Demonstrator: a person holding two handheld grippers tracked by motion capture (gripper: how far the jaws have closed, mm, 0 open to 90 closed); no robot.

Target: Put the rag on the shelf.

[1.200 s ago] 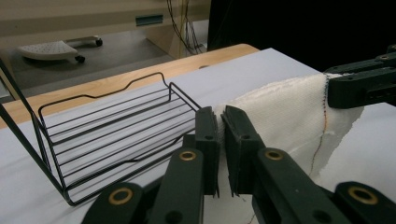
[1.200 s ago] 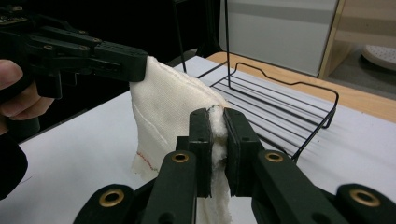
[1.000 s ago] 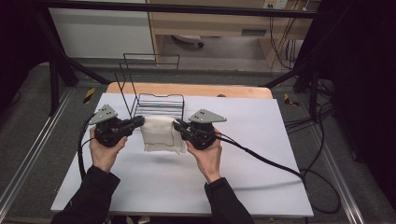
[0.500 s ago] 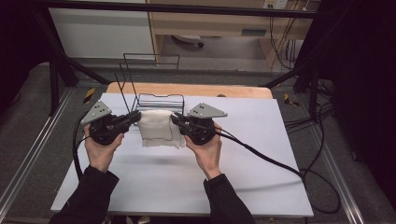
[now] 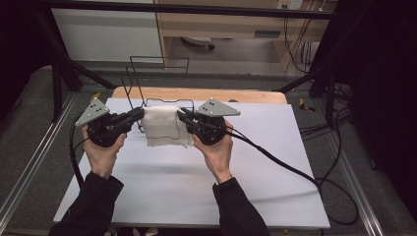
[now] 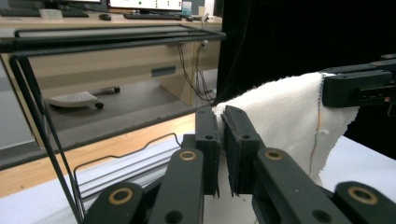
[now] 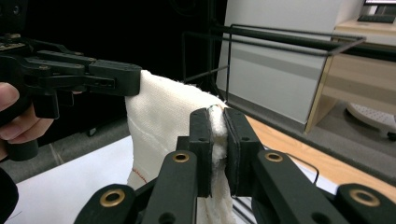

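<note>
White cloth (image 5: pixel 164 126) pinched betw L gripper (image 5: pixel 139 114) & R gripper (image 5: pixel 181 116).

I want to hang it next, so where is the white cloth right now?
In the high view the white cloth hangs stretched between the left claw and the right claw, held above the table's far middle, just in front of the black wire rack.

cloth (image 5: pixel 164 127) held up between left gripper (image 5: pixel 136 116) and right gripper (image 5: pixel 183 118), wire rack (image 5: pixel 147 83) just behind it, all set over the table (image 5: pixel 275 162)

Lab: black frame rig (image 5: pixel 64 73), trailing cables (image 5: pixel 314 64), desk (image 5: pixel 221 24).
</note>
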